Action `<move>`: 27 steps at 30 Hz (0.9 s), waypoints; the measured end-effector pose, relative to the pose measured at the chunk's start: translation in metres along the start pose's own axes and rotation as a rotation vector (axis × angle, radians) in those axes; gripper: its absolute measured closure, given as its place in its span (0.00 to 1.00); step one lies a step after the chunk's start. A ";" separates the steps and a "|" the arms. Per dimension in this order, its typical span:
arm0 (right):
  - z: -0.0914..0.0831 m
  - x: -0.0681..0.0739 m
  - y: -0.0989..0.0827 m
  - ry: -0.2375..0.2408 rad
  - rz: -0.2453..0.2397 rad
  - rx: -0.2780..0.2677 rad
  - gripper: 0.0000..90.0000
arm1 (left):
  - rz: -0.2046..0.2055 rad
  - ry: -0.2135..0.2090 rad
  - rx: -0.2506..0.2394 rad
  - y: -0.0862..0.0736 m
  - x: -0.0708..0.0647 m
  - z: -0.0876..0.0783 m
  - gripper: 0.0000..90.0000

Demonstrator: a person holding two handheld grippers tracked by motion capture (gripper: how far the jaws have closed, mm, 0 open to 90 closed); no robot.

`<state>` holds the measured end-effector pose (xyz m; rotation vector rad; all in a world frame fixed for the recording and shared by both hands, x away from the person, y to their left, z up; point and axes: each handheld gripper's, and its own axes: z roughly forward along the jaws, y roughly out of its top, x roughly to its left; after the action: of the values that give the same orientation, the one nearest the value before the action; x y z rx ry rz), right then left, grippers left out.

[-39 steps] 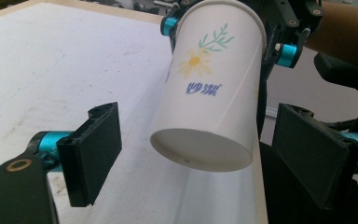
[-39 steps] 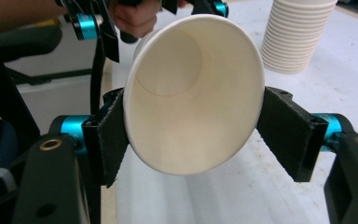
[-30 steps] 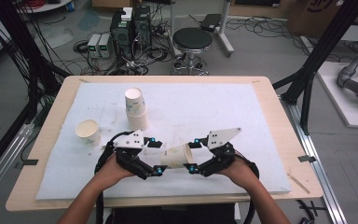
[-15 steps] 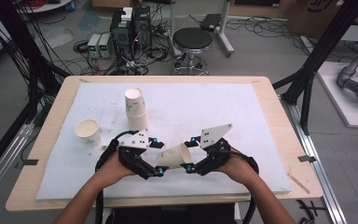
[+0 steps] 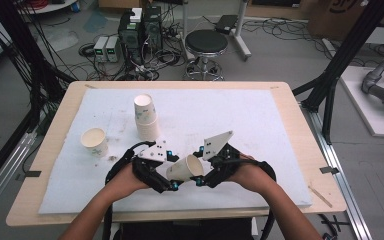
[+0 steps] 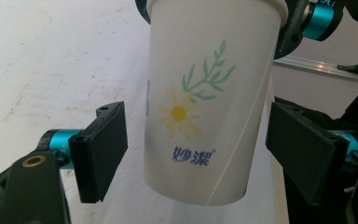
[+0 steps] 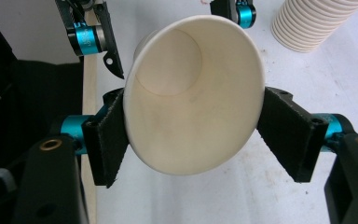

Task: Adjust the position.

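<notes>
Since a second ago the paper cup (image 5: 186, 168) has tipped up, its mouth lifted toward the right gripper (image 5: 203, 176), and the left gripper (image 5: 169, 176) has been closing its jaws around the cup's bottom. They have not reached it; gaps show on both sides. The right gripper pinches the cup's rim. The cup hangs near the table's front edge (image 5: 160, 216), with open white mat (image 5: 260, 125) behind it. The cup stack (image 5: 145, 117) and lone cup (image 5: 94, 141) stand well away. The hands probably hide the gripper bodies.
</notes>
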<state>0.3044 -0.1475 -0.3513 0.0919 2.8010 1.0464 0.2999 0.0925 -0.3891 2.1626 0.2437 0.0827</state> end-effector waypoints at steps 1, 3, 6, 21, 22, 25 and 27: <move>0.000 0.000 0.002 -0.001 -0.006 0.012 0.31 | -0.003 -0.002 0.003 0.000 0.000 0.000 0.24; 0.001 0.000 0.004 -0.009 -0.024 0.033 0.31 | 0.002 -0.001 0.009 0.001 0.001 0.001 0.24; 0.003 0.001 0.007 -0.007 -0.034 0.054 0.31 | 0.000 -0.007 0.016 0.001 0.001 0.002 0.25; 0.012 0.005 0.018 -0.008 -0.100 0.150 0.31 | 0.011 -0.035 0.081 0.004 0.001 0.014 0.34; 0.012 0.005 0.018 -0.006 -0.104 0.155 0.31 | 0.006 -0.035 0.082 0.004 0.001 0.015 0.34; 0.014 0.005 0.018 -0.008 -0.109 0.166 0.31 | 0.009 -0.037 0.093 0.004 0.000 0.017 0.35; 0.014 0.005 0.018 -0.003 -0.119 0.167 0.31 | 0.017 -0.044 0.097 0.004 0.001 0.017 0.36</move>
<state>0.3017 -0.1240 -0.3508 -0.0547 2.8463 0.7845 0.3036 0.0766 -0.3960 2.2604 0.2083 0.0335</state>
